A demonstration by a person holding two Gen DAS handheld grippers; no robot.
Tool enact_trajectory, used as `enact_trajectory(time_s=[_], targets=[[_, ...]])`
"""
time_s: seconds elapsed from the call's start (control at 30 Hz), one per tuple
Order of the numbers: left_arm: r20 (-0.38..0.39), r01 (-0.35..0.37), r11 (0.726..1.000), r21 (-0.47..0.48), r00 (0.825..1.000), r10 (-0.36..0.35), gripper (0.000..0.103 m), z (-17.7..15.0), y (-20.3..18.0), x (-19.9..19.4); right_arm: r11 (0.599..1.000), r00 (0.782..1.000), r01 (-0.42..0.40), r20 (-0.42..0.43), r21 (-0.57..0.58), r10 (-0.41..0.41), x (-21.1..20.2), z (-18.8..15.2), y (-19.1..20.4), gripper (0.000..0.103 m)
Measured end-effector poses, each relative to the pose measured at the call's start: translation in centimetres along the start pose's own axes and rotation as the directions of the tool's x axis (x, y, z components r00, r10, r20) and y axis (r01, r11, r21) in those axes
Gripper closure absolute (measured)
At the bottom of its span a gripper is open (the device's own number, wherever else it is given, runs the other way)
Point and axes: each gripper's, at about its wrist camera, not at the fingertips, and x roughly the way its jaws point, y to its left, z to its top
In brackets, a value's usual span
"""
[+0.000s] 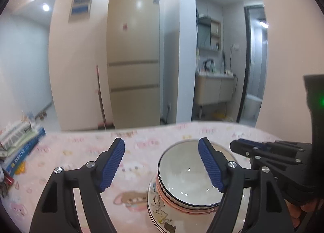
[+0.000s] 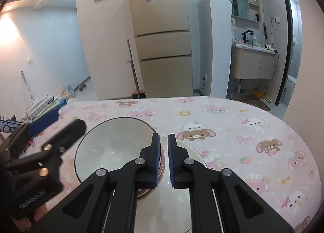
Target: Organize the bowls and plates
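**Bowl stack on plate, both grippers at it**

R gripper (image 2: 164, 159): jaws nearly closed, thin gap only. They sit at the right edge of the bowl stack; can't tell if a rim is pinched or just alongside. L gripper (image 1: 162, 164): wide open, holds nothing; its right finger (image 1: 210, 164) hangs over the top bowl, left finger clear over the tablecloth (image 2: 243, 131).

Task items: white bowl w/ dark rim line (image 1: 190, 174), nested on at least one more bowl w/ pink ribbed outside (image 1: 172, 202), all on a white cartoon-print plate (image 1: 158, 208). Stack sits mid-table, near edge.

Handling, my read: glazed ceramic, stiff, slick, chips easily, stack prob heavy-ish. Grab by rim, one pad inside, one outside, seated deep. Nested bowls may stick or slide, so lift straight up, slow. Plate is low and flat; edge pinch only.

Bg: fridge (image 2: 162, 30), books (image 1: 20, 142) at table's left.
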Motion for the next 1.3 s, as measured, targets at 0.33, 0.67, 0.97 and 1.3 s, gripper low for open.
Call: enact_trajectory(time_s=[0.33,0.67,0.97,1.3], targets=[[0.238,-0.009,1.000,0.029,0.971,0.002,0.000,-0.7,0.0,-6.0,0.999,0.982,0.037,0.186,-0.012,-0.034,-4.9,-1.1,-0.8,0.028],[0.319,0.007,1.000,0.013,0.948,-0.010,0.000,-3.4,1.0,-9.6,0.998,0.918,0.056,0.395,-0.014,-0.046,-9.9,-3.9,-1.4,0.000],[0.308,0.004,1.000,-0.004,0.951,-0.002,0.000,-6.1,1.7,-10.4,0.996,0.914,0.033,0.405,-0.084,0.004,-9.8,-7.4,-1.1,0.000],[0.269,0.004,1.000,-0.021,0.963,0.001,0.000,-8.1,1.9,-9.0,0.996,0.915,0.050,0.404,-0.068,-0.019,-8.7,-9.9,-1.6,0.000]])
